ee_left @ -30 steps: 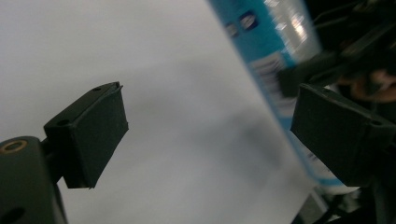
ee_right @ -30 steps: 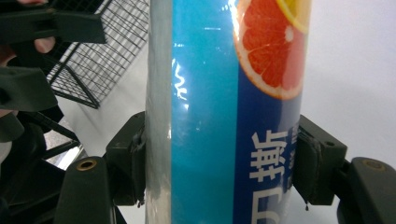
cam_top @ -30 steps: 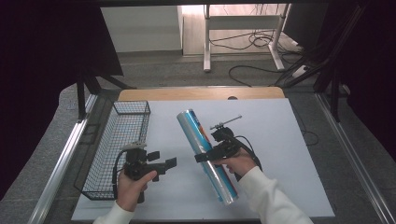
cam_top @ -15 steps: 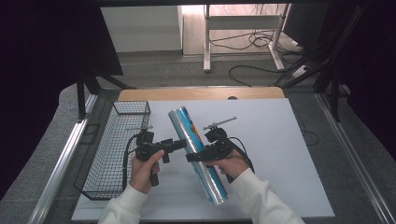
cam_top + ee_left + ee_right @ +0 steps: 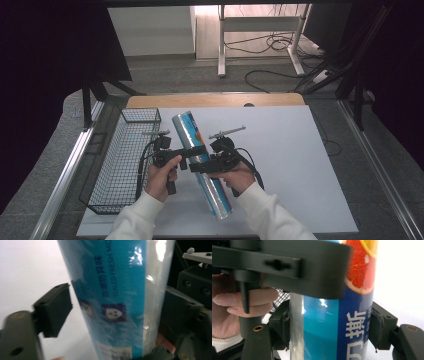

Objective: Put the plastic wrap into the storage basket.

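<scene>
Basket first, at the left of the high view: one black wire basket (image 5: 120, 160), and nothing in it that you can make out from here. Just to its right comes your left gripper (image 5: 192, 151), reaching across to the roll. In the left gripper view its jaws stand apart on either side of the roll, one pad (image 5: 53, 308) clear of the wrapper with white table showing in the gap, so it is spread around the thing, not pinching it.

Centre frame now: one long roll of plastic wrap (image 5: 202, 162), blue printed sleeve with an orange slice on it, running from upper left down to lower right over the white table (image 5: 300, 165). Whether its near end touches the table, you cannot tell. Your right gripper (image 5: 200, 168) has it, and the right gripper view shows both pads (image 5: 377, 327) pressed flat against the roll's (image 5: 332, 325) sides, pinching it around the middle.

Handling, as a judgement: it looks stiff and fairly light, but that shiny film sleeve (image 5: 120, 290) will likely be slippery, and a long round body wants to swing or spin in a single pinch. Take hold near the middle, and bring your left jaws in a little away from the right ones to steady it.

Count: one basket, one roll, two grippers.
</scene>
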`<move>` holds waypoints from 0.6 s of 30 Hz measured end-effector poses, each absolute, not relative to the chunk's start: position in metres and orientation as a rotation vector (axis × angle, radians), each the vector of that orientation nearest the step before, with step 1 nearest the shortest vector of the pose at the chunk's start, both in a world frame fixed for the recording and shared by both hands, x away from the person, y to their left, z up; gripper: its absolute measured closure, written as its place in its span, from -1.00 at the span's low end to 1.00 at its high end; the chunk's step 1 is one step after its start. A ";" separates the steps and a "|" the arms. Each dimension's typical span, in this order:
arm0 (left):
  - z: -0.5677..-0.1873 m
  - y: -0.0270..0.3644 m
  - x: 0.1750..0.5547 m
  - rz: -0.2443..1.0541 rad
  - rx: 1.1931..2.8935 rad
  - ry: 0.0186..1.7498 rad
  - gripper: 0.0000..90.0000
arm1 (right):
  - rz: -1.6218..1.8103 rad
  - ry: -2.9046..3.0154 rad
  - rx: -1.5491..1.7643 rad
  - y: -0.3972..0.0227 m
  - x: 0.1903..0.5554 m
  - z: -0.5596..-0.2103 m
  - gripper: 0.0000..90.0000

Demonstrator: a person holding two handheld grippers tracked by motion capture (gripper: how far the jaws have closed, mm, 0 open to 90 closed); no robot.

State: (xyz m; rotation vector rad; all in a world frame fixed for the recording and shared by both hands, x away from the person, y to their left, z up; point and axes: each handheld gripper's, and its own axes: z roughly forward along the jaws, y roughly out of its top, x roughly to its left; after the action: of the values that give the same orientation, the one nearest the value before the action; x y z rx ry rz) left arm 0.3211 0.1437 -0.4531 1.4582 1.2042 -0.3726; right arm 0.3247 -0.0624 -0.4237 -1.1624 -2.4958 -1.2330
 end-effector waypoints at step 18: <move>-0.443 0.164 0.329 -0.433 1.473 1.190 -0.29 | -1.293 -2.407 -1.139 -0.047 0.325 -0.424 -0.58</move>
State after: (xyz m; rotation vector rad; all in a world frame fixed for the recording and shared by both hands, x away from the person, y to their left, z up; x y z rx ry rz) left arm 0.3287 0.1640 -0.4426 1.4728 1.1901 -0.4329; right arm 0.3249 -0.0474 -0.4241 -1.1388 -2.4067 -1.2932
